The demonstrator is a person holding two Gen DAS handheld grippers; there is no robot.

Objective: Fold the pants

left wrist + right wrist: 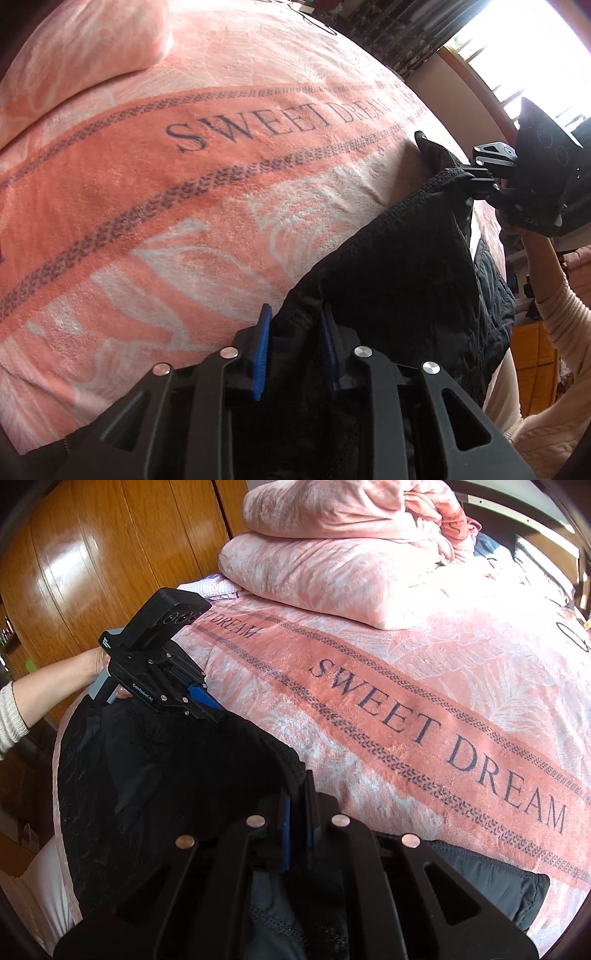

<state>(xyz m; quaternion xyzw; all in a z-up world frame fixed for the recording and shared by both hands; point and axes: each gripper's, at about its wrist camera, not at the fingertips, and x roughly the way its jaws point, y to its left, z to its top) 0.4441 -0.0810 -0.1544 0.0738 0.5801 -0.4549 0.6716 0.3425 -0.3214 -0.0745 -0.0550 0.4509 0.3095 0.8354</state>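
Bed (424, 686) covered edge to edge by pink-and-white fleece blanket (155, 206), coral band across it printed "SWEET DREAM" in dark letters. Two pink pillows (314, 572) stacked at the bed's far edge, rumpled pink bedding on top. Glossy wooden wardrobe doors (92, 554) stand just past the bed's left edge in the right wrist view. Bright window (535, 48) beyond the far right corner in the left wrist view, overexposed; dark patterned curtain (399, 33) beside it. Daylight lighting, glare on the wood.
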